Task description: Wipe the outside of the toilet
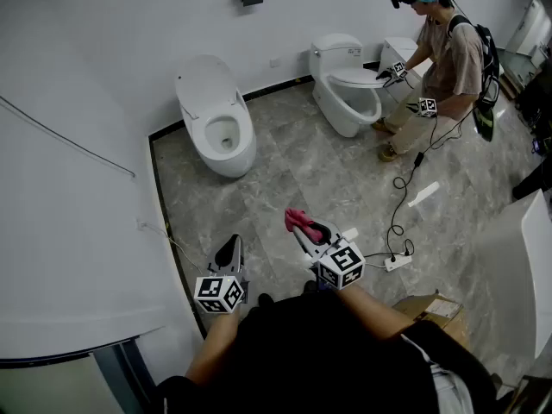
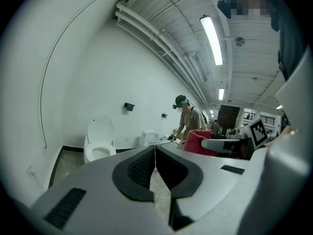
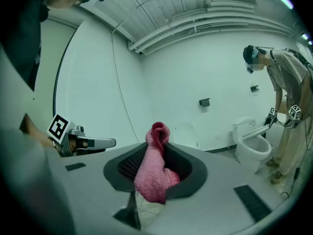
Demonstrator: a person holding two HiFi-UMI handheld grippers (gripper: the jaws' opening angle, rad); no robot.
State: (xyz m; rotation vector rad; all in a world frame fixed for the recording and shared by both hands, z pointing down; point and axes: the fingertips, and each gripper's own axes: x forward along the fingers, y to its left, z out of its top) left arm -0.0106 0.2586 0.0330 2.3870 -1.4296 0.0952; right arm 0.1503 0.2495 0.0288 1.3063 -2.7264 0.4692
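Note:
A white toilet (image 1: pixel 216 119) with its lid up stands against the wall ahead of me, also in the left gripper view as the toilet (image 2: pixel 99 142). My right gripper (image 1: pixel 299 224) is shut on a pink cloth (image 1: pixel 297 220), held well short of it above the floor. The cloth (image 3: pixel 155 165) bulges from between the jaws in the right gripper view. My left gripper (image 1: pixel 230 250) hangs beside it, jaws pressed together on nothing (image 2: pixel 154 153).
A second toilet (image 1: pixel 347 83) stands farther right, where another person (image 1: pixel 444 59) bends over it with grippers. A power strip (image 1: pixel 398 261) and cable lie on the marble floor. A cardboard box (image 1: pixel 434 307) sits at my right. A curved white wall (image 1: pixel 69 231) runs along the left.

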